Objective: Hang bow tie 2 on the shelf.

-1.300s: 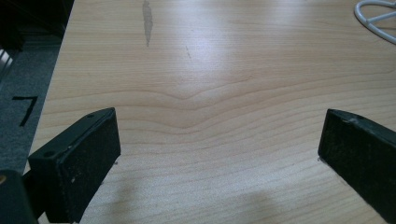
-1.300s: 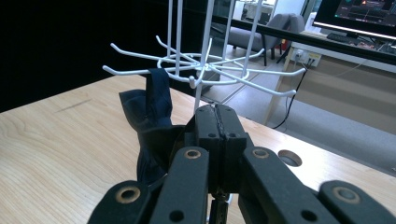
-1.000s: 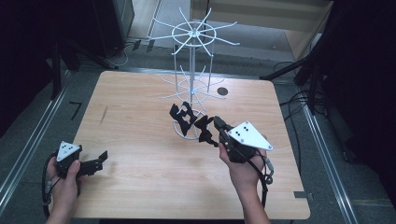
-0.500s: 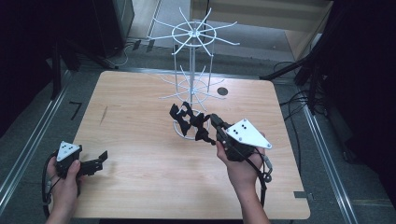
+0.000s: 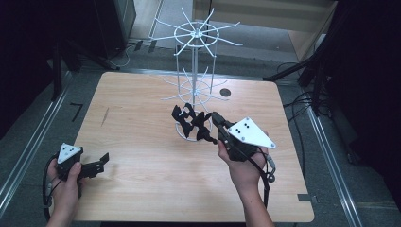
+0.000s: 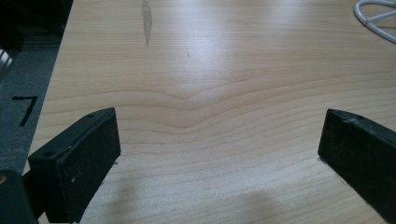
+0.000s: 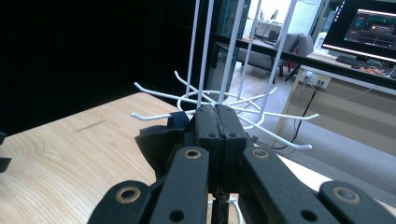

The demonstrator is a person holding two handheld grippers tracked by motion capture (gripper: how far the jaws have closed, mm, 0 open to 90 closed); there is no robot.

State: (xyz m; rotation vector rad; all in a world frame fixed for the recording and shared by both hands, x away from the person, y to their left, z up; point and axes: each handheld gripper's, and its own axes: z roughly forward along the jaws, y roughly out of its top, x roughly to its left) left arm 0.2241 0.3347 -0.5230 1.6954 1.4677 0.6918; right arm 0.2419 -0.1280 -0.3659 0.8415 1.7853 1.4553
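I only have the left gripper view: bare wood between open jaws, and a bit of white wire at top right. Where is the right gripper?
Observer: The right gripper is at the foot of a white wire rack, with its tips among a cluster of black items.
Operator: Open or shut?
Observer: Shut. The right gripper view shows its jaws pressed together.
Operator: Anything hanging on the rack?
Observer: Its hooks look bare on both tiers. The black items sit at its base.
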